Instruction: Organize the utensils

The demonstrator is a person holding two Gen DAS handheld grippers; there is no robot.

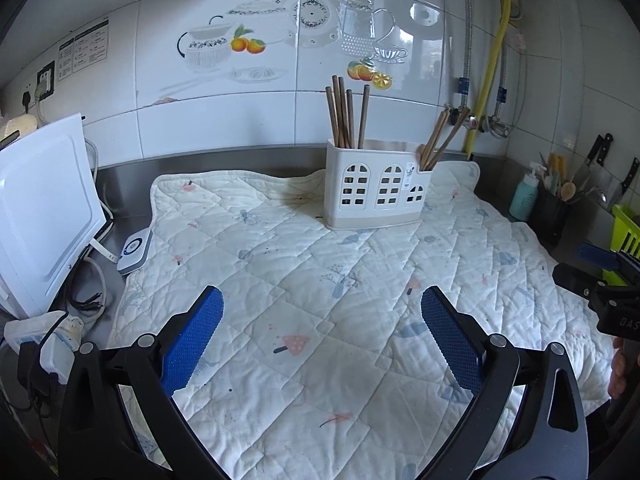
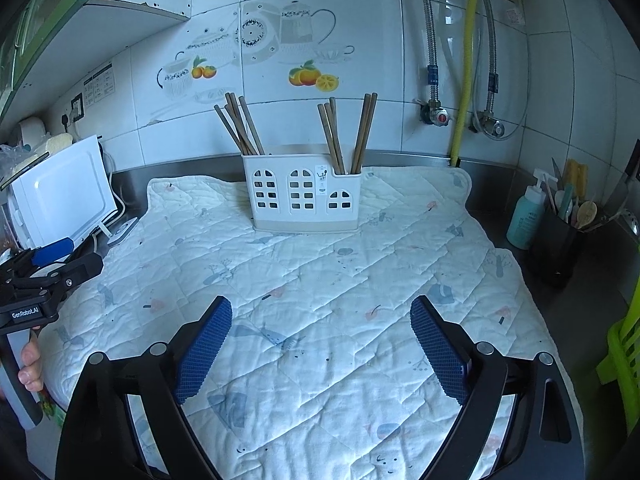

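Note:
A white plastic utensil holder (image 1: 376, 184) (image 2: 302, 192) with window-shaped cutouts stands at the back of a quilted mat (image 1: 320, 280) (image 2: 320, 280). Dark brown chopsticks (image 1: 346, 114) (image 2: 240, 124) stand in its left compartment. Lighter wooden chopsticks (image 1: 438, 140) (image 2: 348, 132) lean in its right compartment. My left gripper (image 1: 322, 300) hovers open over the near part of the mat with nothing between its blue pads. My right gripper (image 2: 322, 308) is likewise open and empty, well short of the holder. Each gripper shows at the edge of the other's view.
A white appliance (image 1: 44, 208) (image 2: 64, 192) with cables sits at the left of the steel counter. At the right stand a teal pump bottle (image 1: 524, 196) (image 2: 526, 216), a black caddy of utensils (image 2: 560, 236), knives (image 1: 598, 154) and a green basket (image 1: 628, 232) (image 2: 624, 356). Tiled wall with pipes (image 2: 466, 60) behind.

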